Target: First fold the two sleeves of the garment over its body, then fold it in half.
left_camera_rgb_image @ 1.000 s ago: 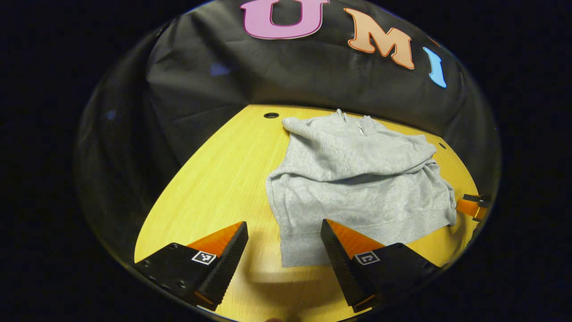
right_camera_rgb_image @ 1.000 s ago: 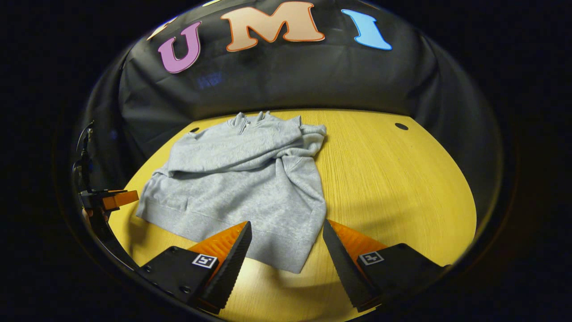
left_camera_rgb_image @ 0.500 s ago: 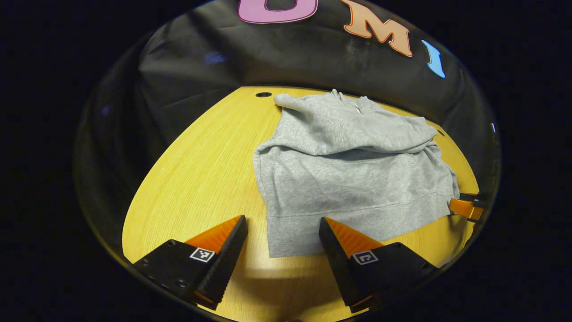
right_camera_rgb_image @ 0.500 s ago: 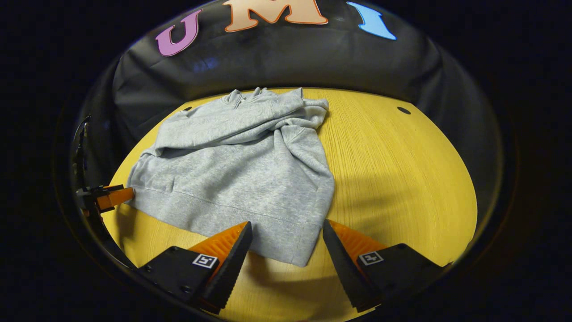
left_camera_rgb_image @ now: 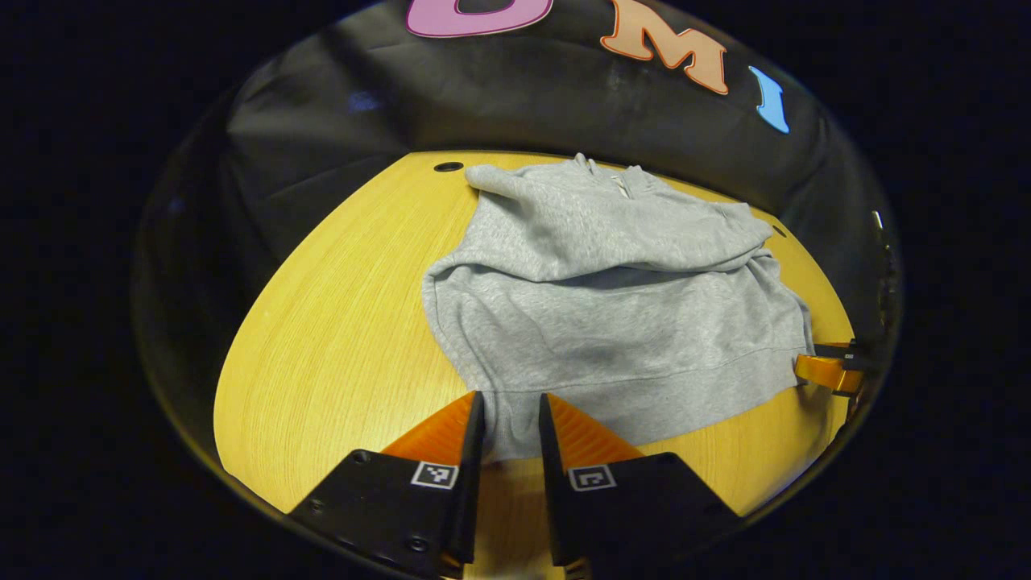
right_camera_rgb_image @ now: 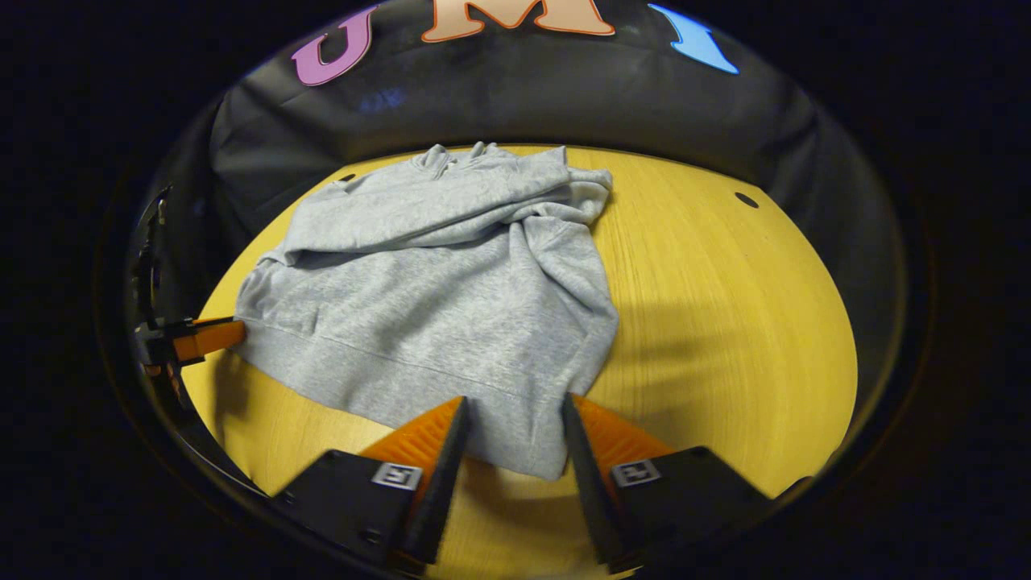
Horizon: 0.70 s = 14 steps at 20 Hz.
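- The grey garment [left_camera_rgb_image: 612, 314] lies on the yellow table [left_camera_rgb_image: 338, 338] with both sleeves already over its body, the collar at the far end and the hem nearest the grippers, so its long axis runs straight away from them.
- The left gripper [left_camera_rgb_image: 509, 419] is nearly closed around the hem's left corner, a narrow strip of cloth between the fingers; whether they truly press it I can't tell.
- The right gripper [right_camera_rgb_image: 509, 431] is half open, straddling the hem's right corner and not yet clamped.
- I'd worry about uneven lifting: if only the left side has a grip, the hem would skew.
- A shallow pinch could catch only the top layer, or let the bunched sleeves [right_camera_rgb_image: 451, 213] slide off during the fold.
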{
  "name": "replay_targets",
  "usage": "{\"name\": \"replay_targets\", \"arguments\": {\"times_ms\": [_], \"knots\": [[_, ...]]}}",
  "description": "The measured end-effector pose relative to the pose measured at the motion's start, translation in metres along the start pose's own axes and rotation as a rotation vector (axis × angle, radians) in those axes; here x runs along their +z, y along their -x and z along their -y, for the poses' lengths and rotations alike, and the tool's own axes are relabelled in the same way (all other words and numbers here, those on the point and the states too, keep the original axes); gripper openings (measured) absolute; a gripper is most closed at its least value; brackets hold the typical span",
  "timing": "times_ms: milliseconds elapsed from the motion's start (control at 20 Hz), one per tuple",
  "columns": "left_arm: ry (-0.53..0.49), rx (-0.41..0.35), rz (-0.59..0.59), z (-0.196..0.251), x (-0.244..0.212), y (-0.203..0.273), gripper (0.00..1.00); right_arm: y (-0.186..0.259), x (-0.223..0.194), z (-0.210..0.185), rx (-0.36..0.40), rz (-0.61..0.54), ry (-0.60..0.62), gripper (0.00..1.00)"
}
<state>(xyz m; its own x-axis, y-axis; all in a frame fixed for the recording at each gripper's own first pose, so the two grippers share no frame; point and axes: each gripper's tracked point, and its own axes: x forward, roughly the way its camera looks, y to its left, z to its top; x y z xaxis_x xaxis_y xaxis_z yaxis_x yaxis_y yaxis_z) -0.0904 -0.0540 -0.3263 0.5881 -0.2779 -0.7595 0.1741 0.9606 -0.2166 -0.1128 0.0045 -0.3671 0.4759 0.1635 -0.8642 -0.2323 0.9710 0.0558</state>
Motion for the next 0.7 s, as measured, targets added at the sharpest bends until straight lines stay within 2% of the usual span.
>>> {"name": "replay_targets", "arguments": {"times_ms": [50,100,150,200,250,300,700], "knots": [[0.009,0.0,-0.001,0.001,0.002,-0.002,0.24,0.0,0.002,-0.004,0.021,0.002,-0.002,0.48],[0.016,-0.009,0.007,0.002,0.004,-0.002,0.22,-0.002,-0.001,-0.004,0.026,-0.005,-0.013,0.48],[0.026,-0.015,0.019,0.004,0.005,-0.003,0.14,-0.004,0.002,-0.007,0.035,-0.01,-0.018,0.28],[0.04,-0.021,0.033,0.004,0.006,-0.005,0.15,-0.003,0.001,-0.007,0.043,-0.015,-0.029,0.24],[0.051,-0.024,0.044,0.004,0.008,-0.005,0.05,-0.003,0.001,-0.005,0.047,-0.016,-0.048,0.12],[0.056,-0.027,0.038,0.004,0.008,-0.005,0.01,-0.002,0.003,-0.007,0.051,-0.02,-0.047,0.06],[0.066,-0.059,-0.024,0.004,-0.003,0.009,0.0,0.02,0.008,-0.006,0.097,-0.013,-0.075,0.05]]}}
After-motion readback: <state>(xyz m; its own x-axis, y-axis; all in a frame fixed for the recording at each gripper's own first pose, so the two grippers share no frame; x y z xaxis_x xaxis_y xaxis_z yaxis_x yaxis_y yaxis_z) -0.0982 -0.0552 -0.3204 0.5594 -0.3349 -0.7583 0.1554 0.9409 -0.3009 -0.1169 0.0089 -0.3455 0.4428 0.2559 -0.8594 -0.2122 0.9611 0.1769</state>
